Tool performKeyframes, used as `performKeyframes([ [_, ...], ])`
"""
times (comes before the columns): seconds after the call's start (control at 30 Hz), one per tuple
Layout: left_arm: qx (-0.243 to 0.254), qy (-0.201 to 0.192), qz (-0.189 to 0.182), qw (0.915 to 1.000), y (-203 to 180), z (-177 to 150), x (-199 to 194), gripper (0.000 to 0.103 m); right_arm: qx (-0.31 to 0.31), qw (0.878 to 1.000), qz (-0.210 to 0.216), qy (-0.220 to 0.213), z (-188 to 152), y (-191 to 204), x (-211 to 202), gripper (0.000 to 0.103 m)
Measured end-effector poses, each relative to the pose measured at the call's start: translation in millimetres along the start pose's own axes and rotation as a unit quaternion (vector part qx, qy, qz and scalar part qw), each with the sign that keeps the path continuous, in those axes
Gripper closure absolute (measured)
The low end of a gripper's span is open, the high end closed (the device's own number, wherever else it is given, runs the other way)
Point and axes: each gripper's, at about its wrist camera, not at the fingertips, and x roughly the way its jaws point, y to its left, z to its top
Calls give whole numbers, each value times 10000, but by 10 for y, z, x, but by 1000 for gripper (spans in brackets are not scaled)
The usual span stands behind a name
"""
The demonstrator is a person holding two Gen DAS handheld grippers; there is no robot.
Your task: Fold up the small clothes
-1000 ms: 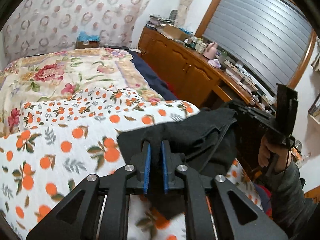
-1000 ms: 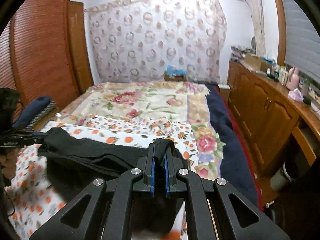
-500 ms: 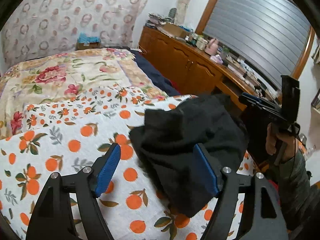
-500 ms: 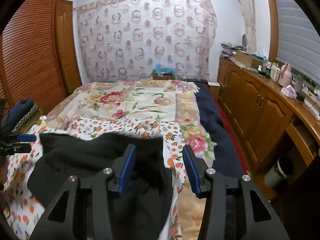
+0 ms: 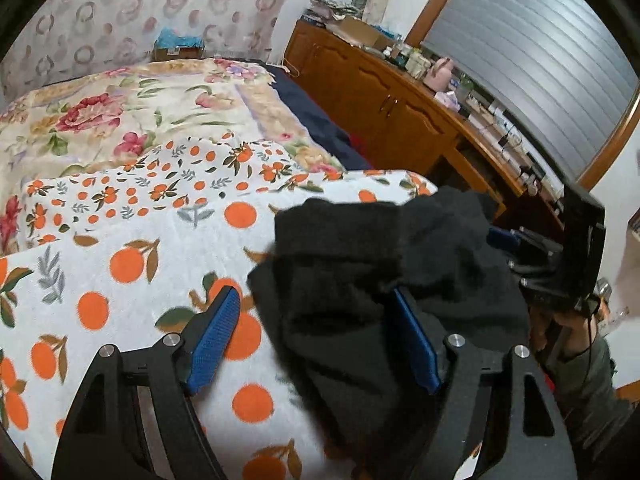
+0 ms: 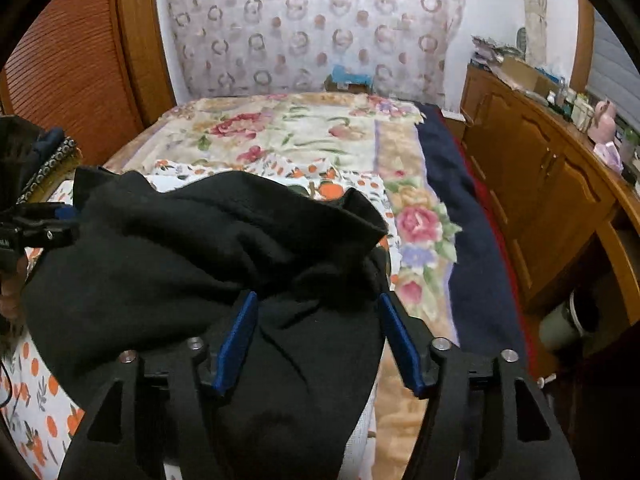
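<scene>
A black garment (image 5: pixel 372 280) lies bunched on the orange-print sheet (image 5: pixel 120 264) at the bed's near edge, and hangs over that edge. My left gripper (image 5: pixel 316 332) is open with blue pads; the cloth lies loose between its fingers. My right gripper (image 6: pixel 316 336) is open too, with the same garment (image 6: pixel 192 256) heaped between and in front of its fingers. The right gripper also shows in the left wrist view (image 5: pixel 560 256), at the garment's far right side. The left gripper shows in the right wrist view (image 6: pixel 36 224), at the garment's left edge.
A floral quilt (image 6: pixel 288 132) covers the far bed, with a dark blue blanket (image 6: pixel 468 232) along its right side. A wooden sideboard (image 5: pixel 400 108) with clutter on top runs along the right. A louvred wooden door (image 6: pixel 68 60) stands at the left.
Both grippers were shut on the black garment a second ago; both have opened and let it go. The garment has dropped in a heap onto the sheet.
</scene>
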Motion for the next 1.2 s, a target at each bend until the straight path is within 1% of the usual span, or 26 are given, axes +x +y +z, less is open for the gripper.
performKeyframes([
  [0.03, -39, -11, -69, 10000, 12, 17, 12, 25, 33, 10000, 9, 20, 30, -1, -12, 31],
  [0.1, -25, 19, -232, 9997, 6, 39, 45, 35, 69, 9999, 86, 46, 80, -21, -51, 31],
  [0.13, -11, 43, -295, 9996, 1, 49, 58, 43, 77, 9999, 102, 47, 118, -49, -69, 31],
  [0.17, -23, 79, -361, 9993, -5, 48, 70, 58, 69, 9999, 115, 55, 118, -65, -50, 31],
  [0.2, -61, 168, -505, 9986, -3, 52, 92, 66, 69, 9999, 135, 61, 119, -84, -21, 31],
  [0.23, -133, 202, -723, 9971, -2, 47, 92, 82, 95, 9998, 164, 64, 102, -102, 5, 31],
  [0.27, -93, 183, -721, 9972, -24, 51, 68, 84, 121, 9997, 197, 60, 113, -106, -7, 31],
  [0.3, 59, 81, -592, 9982, -83, 50, -3, 85, 126, 9997, 224, 48, 105, -117, 9, 31],
  [0.37, 209, -299, -437, 9984, -194, 47, -217, 86, 101, 9996, 249, -3, 104, -128, 22, 31],
  [0.47, 339, -480, -446, 9973, -278, 65, -468, 87, 44, 9993, 359, -66, 100, -131, 28, 31],
  [0.57, 371, -512, -345, 9974, -260, 72, -546, 88, -21, 9990, 439, 14, 100, -119, 110, 31],
  [0.67, 353, -455, -239, 9981, -204, 49, -486, 88, -25, 9987, 479, 186, 108, -138, 239, 31],
  [0.8, 295, -411, -206, 9985, -140, -3, -411, 88, -17, 9982, 585, 162, 121, -190, 221, 31],
  [0.83, 304, -419, -215, 9984, -131, 2, -411, 88, -43, 9980, 612, 160, 119, -172, 210, 34],
  [0.9, 368, -431, -234, 9981, -143, -2, -410, 88, -125, 9969, 767, 145, 106, -137, 195, 49],
  [0.93, 393, -435, -239, 9980, -159, -7, -423, 88, -169, 9959, 877, 168, 100, -101, 186, 65],
  [0.97, 434, -458, -255, 9977, -192, -10, -451, 89, -271, 9949, 947, 218, 99, -72, 185, 73],
  [1.03, 510, -538, -319, 9967, -248, -15, -540, 89, -424, 9942, 957, 258, 119, -44, 166, 82],
  [1.07, 528, -572, -340, 9964, -275, -18, -587, 89, -461, 9942, 942, 229, 126, -38, 138, 84],
  [1.13, 588, -678, -394, 9952, -336, -40, -727, 89, -479, 9951, 865, 69, 141, -31, 45, 85],
  [1.2, 648, -806, -400, 9938, -387, -74, -876, 89, -474, 9955, 791, -221, 173, -7, -105, 86],
])
